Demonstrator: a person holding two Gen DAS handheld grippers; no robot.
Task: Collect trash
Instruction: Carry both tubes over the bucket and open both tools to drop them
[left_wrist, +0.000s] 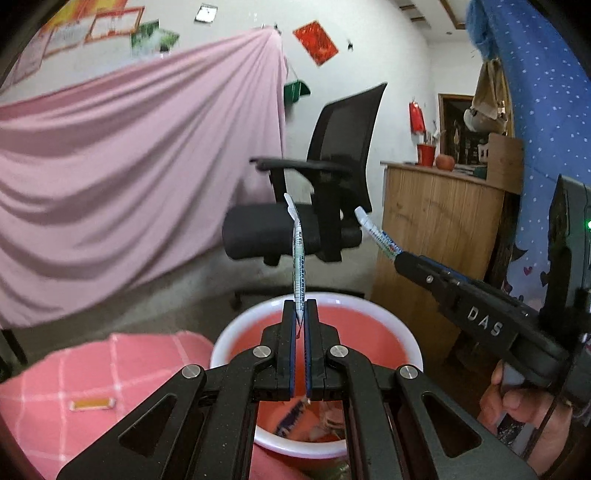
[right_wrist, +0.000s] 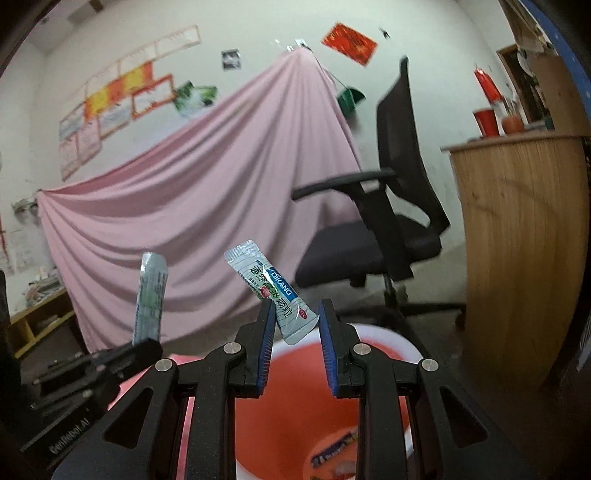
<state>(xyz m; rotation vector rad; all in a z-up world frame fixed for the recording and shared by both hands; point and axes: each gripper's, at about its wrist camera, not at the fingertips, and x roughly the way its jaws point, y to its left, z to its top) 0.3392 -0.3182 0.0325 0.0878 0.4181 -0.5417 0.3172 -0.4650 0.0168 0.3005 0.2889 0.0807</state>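
Note:
My left gripper (left_wrist: 301, 308) is shut on a thin white-and-green sachet (left_wrist: 298, 258), seen edge-on and standing up from the fingertips. Below it is a pink basin with a white rim (left_wrist: 373, 304) holding a few wrappers (left_wrist: 295, 417). My right gripper (left_wrist: 400, 260) comes in from the right with a second sachet (left_wrist: 375, 230). In the right wrist view, the right gripper (right_wrist: 295, 315) grips that printed sachet (right_wrist: 273, 291) across its width, tilted left, above the basin (right_wrist: 400, 341). The left gripper (right_wrist: 144, 345) and its sachet (right_wrist: 149, 295) are at the left.
A black office chair (left_wrist: 325, 184) stands just behind the basin, a wooden counter (left_wrist: 436, 229) to its right. A pink sheet (left_wrist: 129, 166) hangs across the back wall. A pink checked cloth (left_wrist: 110, 369) with a small orange item (left_wrist: 92, 404) lies left of the basin. A person's hand (left_wrist: 517, 406) holds the right gripper.

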